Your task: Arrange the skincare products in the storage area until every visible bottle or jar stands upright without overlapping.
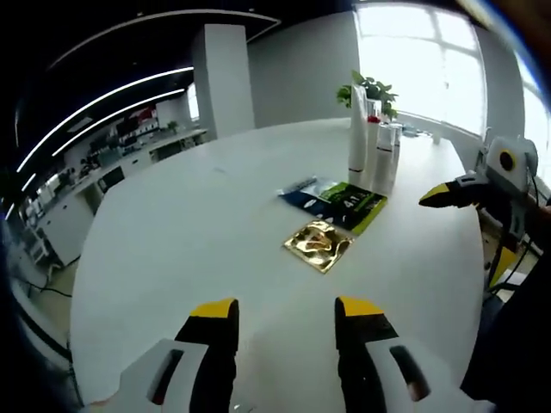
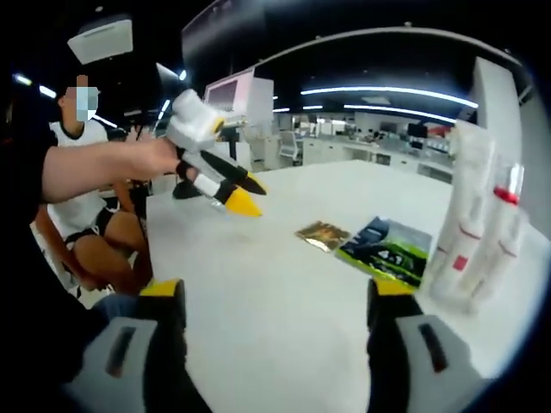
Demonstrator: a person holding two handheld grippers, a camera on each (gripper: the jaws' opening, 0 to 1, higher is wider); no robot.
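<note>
Both left tongs [image 1: 286, 317] and right tongs [image 2: 277, 301] hung released and empty above the worktop [image 1: 215, 224]; approach the upright bottles [image 2: 478, 228] slowly, gripping low.

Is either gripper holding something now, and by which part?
Nothing is held. The left gripper and right gripper are both open above the white table.
</note>
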